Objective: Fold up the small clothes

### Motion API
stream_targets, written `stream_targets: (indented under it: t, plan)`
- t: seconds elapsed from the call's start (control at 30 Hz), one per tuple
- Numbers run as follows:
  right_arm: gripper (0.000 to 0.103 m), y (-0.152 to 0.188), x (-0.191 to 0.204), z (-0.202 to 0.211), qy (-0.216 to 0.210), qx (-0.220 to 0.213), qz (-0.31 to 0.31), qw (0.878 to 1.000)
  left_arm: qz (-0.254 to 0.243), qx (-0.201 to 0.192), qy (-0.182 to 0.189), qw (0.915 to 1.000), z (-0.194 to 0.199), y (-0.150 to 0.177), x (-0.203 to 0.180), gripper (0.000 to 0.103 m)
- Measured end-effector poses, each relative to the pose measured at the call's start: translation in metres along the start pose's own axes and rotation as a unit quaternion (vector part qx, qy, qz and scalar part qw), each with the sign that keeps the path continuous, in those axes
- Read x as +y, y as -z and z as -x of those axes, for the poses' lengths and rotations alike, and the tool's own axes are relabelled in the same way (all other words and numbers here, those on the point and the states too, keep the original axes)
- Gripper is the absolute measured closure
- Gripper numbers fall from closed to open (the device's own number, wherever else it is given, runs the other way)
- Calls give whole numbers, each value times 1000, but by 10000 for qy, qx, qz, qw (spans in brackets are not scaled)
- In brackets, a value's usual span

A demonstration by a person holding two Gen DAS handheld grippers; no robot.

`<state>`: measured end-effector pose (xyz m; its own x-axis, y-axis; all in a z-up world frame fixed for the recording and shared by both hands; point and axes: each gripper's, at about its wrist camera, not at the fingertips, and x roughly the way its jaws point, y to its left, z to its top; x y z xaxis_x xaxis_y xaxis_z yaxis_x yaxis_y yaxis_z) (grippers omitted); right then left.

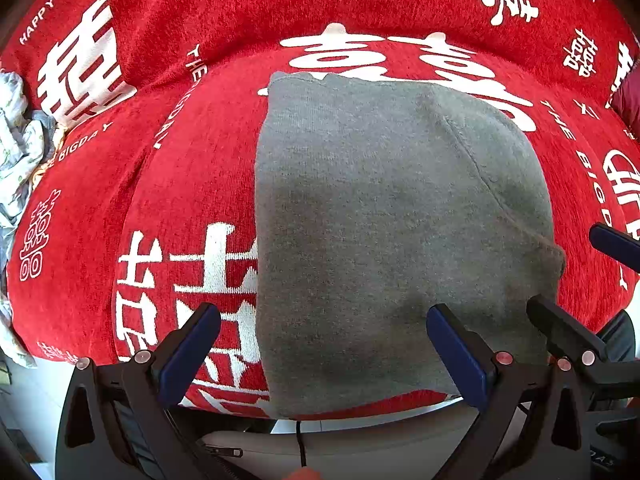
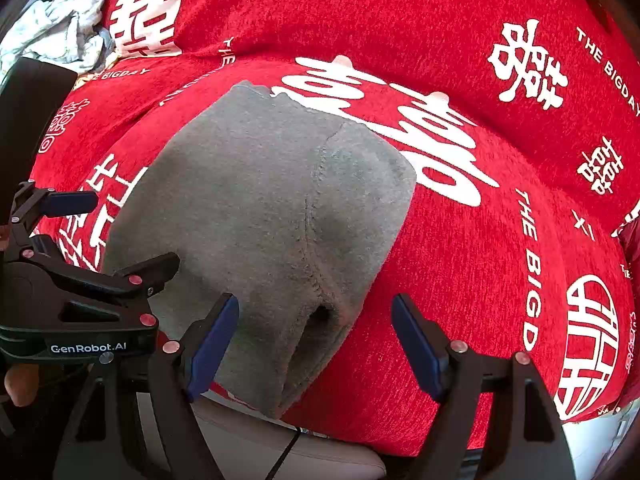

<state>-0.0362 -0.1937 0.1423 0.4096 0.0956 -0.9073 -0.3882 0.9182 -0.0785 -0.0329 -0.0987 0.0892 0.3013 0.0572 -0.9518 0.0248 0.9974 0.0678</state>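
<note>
Grey knitted garment (image 1: 384,240), already folded into a long flat panel, lies on the red plush sofa cover with white lettering (image 1: 192,184), its near end at the seat's front edge.

Risks, as I judge them: that near end sits by the drop-off, so a careless tug could drag the cloth off the cushion. The thick doubled edge may be pinched in one layer only, and the fold would then slide apart. The plush nap may grip the knit and skew it.

Left claw (image 1: 320,344): jaws wide apart, hovering over the near end, gripping nothing. Right claw (image 2: 316,344): jaws likewise wide, straddling the garment's near corner; actual contact cannot be told.

Crumpled pale printed cloth (image 2: 60,32) lies well apart, far left.
</note>
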Motion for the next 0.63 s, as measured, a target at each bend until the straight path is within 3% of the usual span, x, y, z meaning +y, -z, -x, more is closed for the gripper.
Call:
stream_targets:
  t: [0.63]
  plan:
    - [22, 4, 0, -2, -3, 29, 4, 10000, 115, 154, 162, 9997, -6, 2, 8, 0]
